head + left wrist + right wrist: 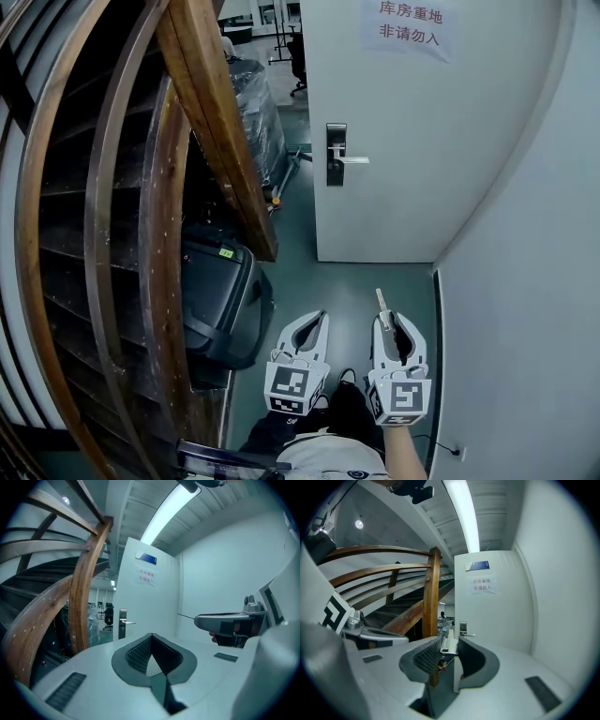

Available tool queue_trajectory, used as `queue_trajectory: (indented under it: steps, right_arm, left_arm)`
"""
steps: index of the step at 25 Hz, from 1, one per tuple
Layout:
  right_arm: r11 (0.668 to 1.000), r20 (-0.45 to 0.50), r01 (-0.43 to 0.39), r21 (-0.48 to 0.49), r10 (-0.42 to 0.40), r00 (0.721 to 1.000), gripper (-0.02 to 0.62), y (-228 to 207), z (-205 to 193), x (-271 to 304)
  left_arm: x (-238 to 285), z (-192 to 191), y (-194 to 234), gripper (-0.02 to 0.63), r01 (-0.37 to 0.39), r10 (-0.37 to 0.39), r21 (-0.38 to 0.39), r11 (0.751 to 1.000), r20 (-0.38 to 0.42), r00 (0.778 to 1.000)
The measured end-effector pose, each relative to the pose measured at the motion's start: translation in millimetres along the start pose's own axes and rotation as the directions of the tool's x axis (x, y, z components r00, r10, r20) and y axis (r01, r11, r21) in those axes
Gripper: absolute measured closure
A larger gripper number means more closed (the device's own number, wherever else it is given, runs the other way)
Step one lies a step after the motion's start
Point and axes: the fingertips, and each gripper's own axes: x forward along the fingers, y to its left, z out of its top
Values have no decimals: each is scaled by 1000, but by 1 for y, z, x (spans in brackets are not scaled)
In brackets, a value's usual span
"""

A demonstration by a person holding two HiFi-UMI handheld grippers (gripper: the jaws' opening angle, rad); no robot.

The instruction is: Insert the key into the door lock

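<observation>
A white door (412, 141) stands ahead, with a metal lock plate and lever handle (335, 153) at its left edge; the lock also shows in the left gripper view (123, 623) and the right gripper view (462, 628). My right gripper (385, 317) is shut on a silver key (381, 299), whose blade points forward past the pads (446, 637). It is still well short of the door. Beside it, my left gripper (322, 316) is shut with nothing between its jaws (151, 635).
A curved wooden stair railing (216, 122) fills the left side. A black case (220, 300) sits under it, close to my left gripper. A white wall (534, 281) closes the right. A paper sign (410, 26) hangs on the door. Wrapped goods (253, 103) lie beyond the doorway.
</observation>
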Motion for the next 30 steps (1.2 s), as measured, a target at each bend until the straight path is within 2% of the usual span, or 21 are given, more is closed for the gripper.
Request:
queue_trajectory:
  steps: [6,16,24,30]
  right_arm:
    - [999,-16,-36,12,36,999,479,-14,-8,54]
    - [994,15,-112,11,112,994,479,-53,13,157]
    - [986,-23,-166,22,167,986,479,-70,2,221]
    - [985,-92,-170,23,171,981,479,-74,-27,265]
  left_arm:
    - [45,2,23,604,-29,29,-3,1000,-13,999]
    - [137,38,60,604,-98,98,21,995,10,995]
    - [200,35,81,604,-138,139,14,990,-17,990]
    - [228,16,107,604,-173,174,35,984,-51,983]
